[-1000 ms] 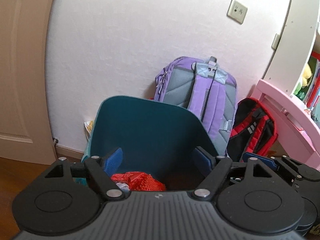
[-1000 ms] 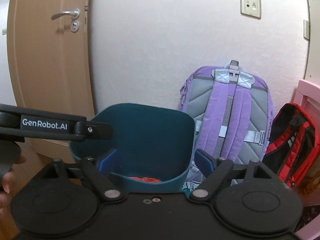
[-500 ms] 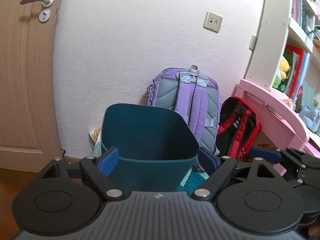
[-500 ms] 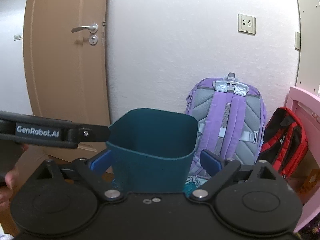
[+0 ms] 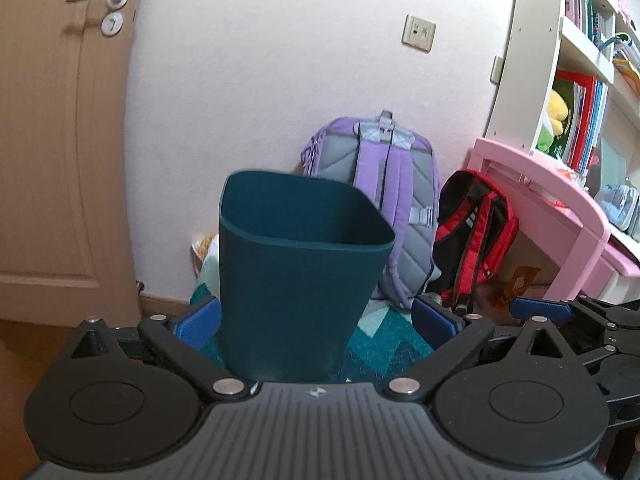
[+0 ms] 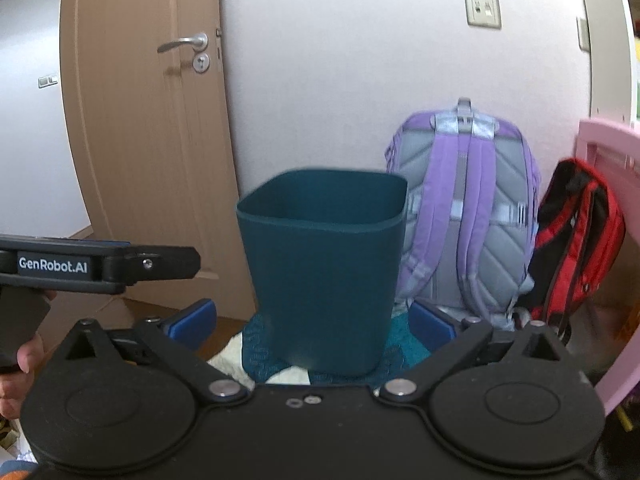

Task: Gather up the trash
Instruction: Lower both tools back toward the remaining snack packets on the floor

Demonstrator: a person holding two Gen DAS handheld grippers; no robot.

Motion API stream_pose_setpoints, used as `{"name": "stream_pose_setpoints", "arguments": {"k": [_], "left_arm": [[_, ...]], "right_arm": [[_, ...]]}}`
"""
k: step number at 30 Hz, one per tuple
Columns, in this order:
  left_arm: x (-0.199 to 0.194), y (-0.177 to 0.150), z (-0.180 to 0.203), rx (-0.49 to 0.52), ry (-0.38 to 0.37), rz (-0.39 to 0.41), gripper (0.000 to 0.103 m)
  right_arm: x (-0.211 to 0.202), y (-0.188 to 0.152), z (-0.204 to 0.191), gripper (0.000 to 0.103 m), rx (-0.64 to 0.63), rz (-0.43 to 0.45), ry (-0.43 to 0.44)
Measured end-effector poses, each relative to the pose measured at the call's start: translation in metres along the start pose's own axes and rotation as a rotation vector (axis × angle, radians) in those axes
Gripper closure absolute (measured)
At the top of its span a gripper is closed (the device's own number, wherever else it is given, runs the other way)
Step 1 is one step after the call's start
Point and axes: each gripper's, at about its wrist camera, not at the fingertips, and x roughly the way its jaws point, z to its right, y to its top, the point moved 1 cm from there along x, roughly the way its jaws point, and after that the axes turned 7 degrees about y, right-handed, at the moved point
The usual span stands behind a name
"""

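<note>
Your left gripper (image 5: 316, 316) and right gripper (image 6: 312, 316) have just been opening to full spread, holding nothing. The teal bin (image 5: 300, 264) stands upright on the rug (image 5: 384, 344), between both sets of pads, untouched. Risk: swinging inward could topple it.

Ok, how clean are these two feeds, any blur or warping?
Left wrist: door and shelf bow from fisheye; bin rim slightly smeared. Right wrist: softer, bin and red backpack motion-blurred; even light, no glare.
</note>
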Motion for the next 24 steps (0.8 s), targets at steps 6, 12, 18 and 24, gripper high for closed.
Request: {"name": "stream_pose_setpoints", "arguments": {"k": [6,12,18,24], "left_arm": [[0.021,-0.046,-0.011,-0.044,0.015,-0.048,0.0],[0.062,-0.103,-0.022,-0.063,0.055,-0.147,0.0],[0.113,-0.164,-0.034,-0.109,0.128,-0.255,0.0],[0.16,-0.233,-0.049,-0.184,0.202,-0.375,0.0]], "right_arm": [[0.018,-0.05,0.014,0.0,0.044,-0.056,0.014],[0.057,-0.106,0.038,0.0,0.113,-0.169,-0.012],[0.098,-0.163,0.06,0.0,0.155,-0.283,-0.034],[0.145,-0.219,0.077,0.0,0.172,-0.408,-0.043]]}}
